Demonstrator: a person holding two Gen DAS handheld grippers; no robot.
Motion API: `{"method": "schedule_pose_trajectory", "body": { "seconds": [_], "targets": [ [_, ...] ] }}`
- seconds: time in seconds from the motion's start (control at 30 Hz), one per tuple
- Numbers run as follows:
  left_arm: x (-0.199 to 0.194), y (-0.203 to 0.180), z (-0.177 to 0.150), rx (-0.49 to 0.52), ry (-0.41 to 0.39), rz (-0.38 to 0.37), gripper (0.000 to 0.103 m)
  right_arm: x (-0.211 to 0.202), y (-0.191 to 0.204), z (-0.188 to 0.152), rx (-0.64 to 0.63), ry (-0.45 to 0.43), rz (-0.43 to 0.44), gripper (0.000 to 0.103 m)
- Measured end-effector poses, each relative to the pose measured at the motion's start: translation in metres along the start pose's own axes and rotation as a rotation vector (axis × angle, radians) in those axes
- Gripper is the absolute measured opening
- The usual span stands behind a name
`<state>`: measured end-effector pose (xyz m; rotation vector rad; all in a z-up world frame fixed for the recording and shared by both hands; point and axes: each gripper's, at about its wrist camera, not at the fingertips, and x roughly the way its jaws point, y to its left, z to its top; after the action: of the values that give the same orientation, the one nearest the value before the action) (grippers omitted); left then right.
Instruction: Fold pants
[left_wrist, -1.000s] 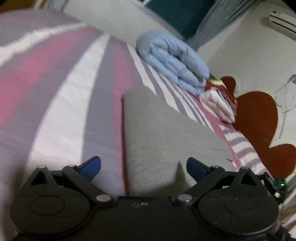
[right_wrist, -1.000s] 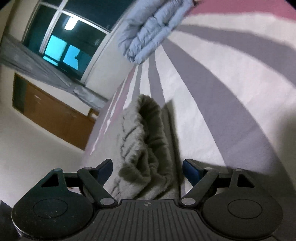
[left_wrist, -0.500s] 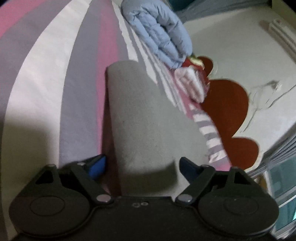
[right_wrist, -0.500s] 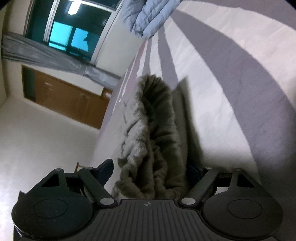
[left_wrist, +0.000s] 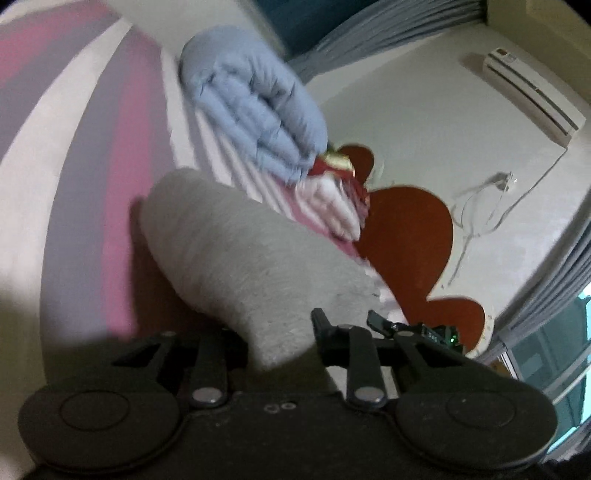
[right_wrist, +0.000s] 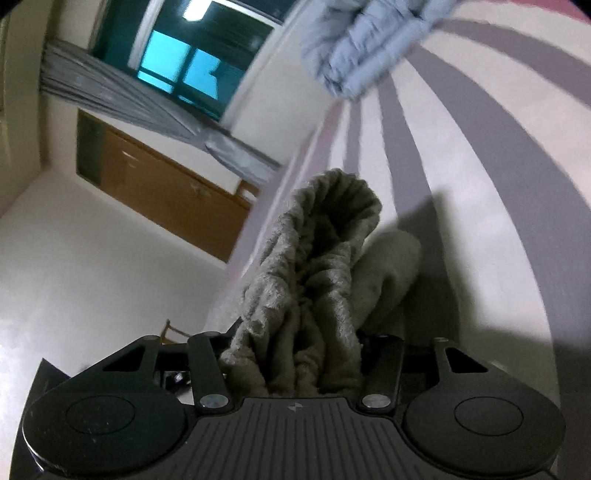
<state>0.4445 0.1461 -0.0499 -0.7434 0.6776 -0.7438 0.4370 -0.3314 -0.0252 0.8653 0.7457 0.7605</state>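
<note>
The grey fleece pants (left_wrist: 236, 251) lie on a bed with pink, grey and white stripes (left_wrist: 92, 147). My left gripper (left_wrist: 280, 339) is shut on a smooth folded end of the pants, which rises off the sheet. In the right wrist view my right gripper (right_wrist: 295, 350) is shut on the bunched, ribbed end of the pants (right_wrist: 314, 266), lifted above the striped sheet (right_wrist: 480, 184). The pads of both grippers are hidden in the cloth.
A folded light-blue quilt (left_wrist: 251, 107) lies further up the bed, also in the right wrist view (right_wrist: 362, 48). A red and white pillow (left_wrist: 332, 206) sits by a red headboard (left_wrist: 410, 236). A wooden door (right_wrist: 159, 192) and window (right_wrist: 184, 66) are at the left.
Both grippers were open around the pants one second ago. Both have closed on the cloth and lifted it off the sheet.
</note>
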Motion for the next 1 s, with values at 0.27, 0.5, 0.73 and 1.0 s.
{"method": "schedule_pose_trajectory", "body": {
  "seconds": [0.27, 0.5, 0.73, 1.0],
  "targets": [
    [0.065, 0.059, 0.056, -0.056, 0.015, 0.21, 0.063, 0.101, -0.043, 0.083, 0.014, 0.034, -0.111, 0.062],
    [0.045, 0.068, 0.029, -0.051, -0.099, 0.246, 0.078, 0.083, -0.078, 0.079, 0.069, -0.018, -0.072, 0.085],
    [-0.07, 0.025, -0.06, 0.147, -0.177, 0.623, 0.097, -0.049, -0.046, 0.002, -0.151, -0.145, -0.257, 0.103],
    [-0.143, -0.075, -0.176, 0.221, -0.263, 0.821, 0.097, -0.108, 0.044, -0.15, -0.344, -0.279, -0.446, 0.103]
  ]
}}
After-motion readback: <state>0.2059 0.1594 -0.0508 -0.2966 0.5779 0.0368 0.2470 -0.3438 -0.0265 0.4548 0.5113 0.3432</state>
